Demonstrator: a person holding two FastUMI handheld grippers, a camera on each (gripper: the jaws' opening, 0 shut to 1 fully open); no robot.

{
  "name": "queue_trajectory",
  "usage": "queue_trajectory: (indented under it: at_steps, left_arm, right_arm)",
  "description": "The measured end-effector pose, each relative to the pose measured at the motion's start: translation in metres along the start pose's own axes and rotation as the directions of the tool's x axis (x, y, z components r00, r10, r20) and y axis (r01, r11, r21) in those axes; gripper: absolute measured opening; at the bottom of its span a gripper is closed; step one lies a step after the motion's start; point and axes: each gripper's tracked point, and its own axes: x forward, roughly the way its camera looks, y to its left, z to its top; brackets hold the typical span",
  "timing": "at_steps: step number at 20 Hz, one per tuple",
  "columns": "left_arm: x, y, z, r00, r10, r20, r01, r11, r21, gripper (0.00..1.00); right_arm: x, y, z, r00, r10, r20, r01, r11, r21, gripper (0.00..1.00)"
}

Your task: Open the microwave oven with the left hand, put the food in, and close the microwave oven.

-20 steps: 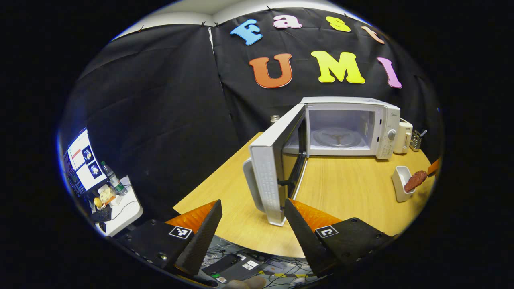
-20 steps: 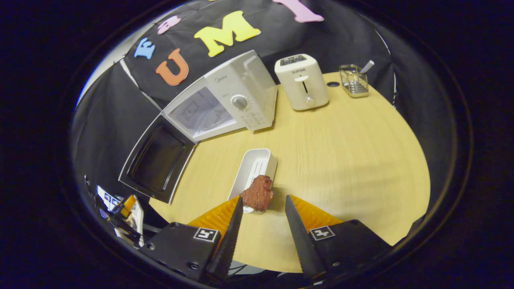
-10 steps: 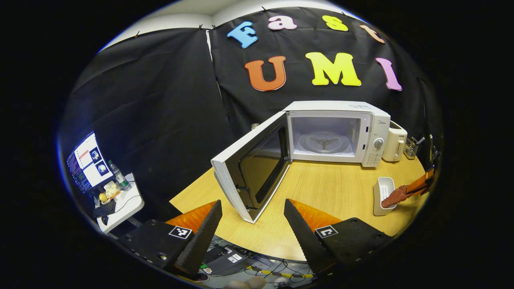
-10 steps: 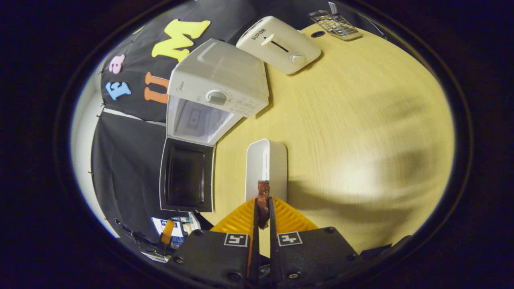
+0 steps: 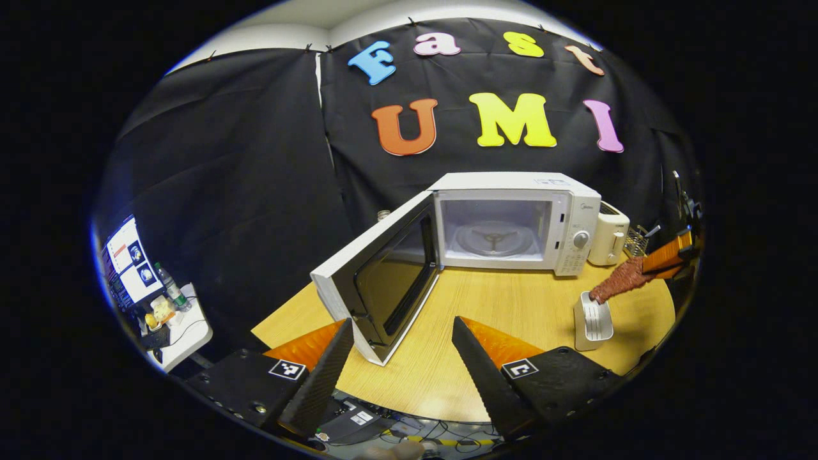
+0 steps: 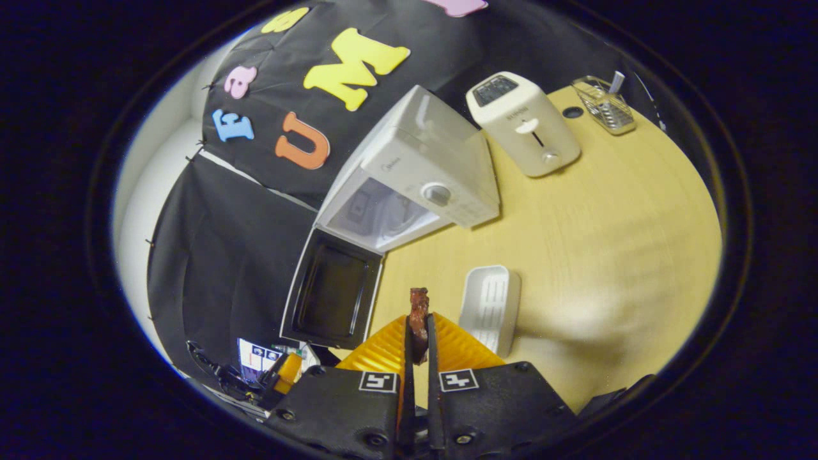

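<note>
The right gripper is clamped narrowly on the food, a thin, rough-textured, dark reddish-brown slab standing on edge between both fingers, its top poking out past the tips. In the left gripper view the same food hangs in the air at the far right, lifted above the white tray. That tray is an oblong, rounded plastic dish with a ribbed floor, lying on the table just right of the held food.

The left gripper is spread wide and holds nothing, hovering at the near edge of the table, with the free edge of the microwave door between its fingers in the view.

The microwave is a white box with a round dial on its right panel. Its door is swung far open to the left, dark window inward, and the pale cavity shows a round glass turntable. A white toaster stands just right of the microwave, and a small wire basket sits farther right, near the far edge.

The table is smooth, light wood grain with a rounded edge. Black cloth hangs behind it as the wall. At the near left, a small white side table carries a bottle and clutter, with a lit screen beside it.
</note>
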Motion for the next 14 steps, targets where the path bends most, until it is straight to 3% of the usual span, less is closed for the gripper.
queue_trajectory:
  at_steps: [4, 7, 9, 14]
  left_arm:
    - [0.008, -0.009, 0.013, 0.982, -0.189, 0.018, 0.188, 0.981, 0.053, 0.95]
    - [0.016, -0.007, 0.013, 0.95, -0.312, 0.006, 0.309, 0.945, 0.107, 0.96]
    - [0.022, -0.001, 0.014, 0.935, -0.354, 0.016, 0.348, 0.926, 0.148, 0.95]
    - [0.029, 0.011, -0.006, 0.912, -0.411, 0.016, 0.404, 0.902, 0.15, 0.95]
  right_arm:
    - [0.052, 0.071, 0.013, 0.985, 0.032, 0.168, -0.035, 0.999, 0.014, 0.11]
    - [0.119, 0.104, 0.026, 0.951, 0.051, 0.306, -0.067, 0.997, 0.041, 0.11]
    - [0.168, 0.118, 0.035, 0.917, 0.049, 0.396, -0.088, 0.993, 0.081, 0.11]
    - [0.258, 0.114, 0.049, 0.819, -0.046, 0.572, -0.091, 0.974, 0.208, 0.11]
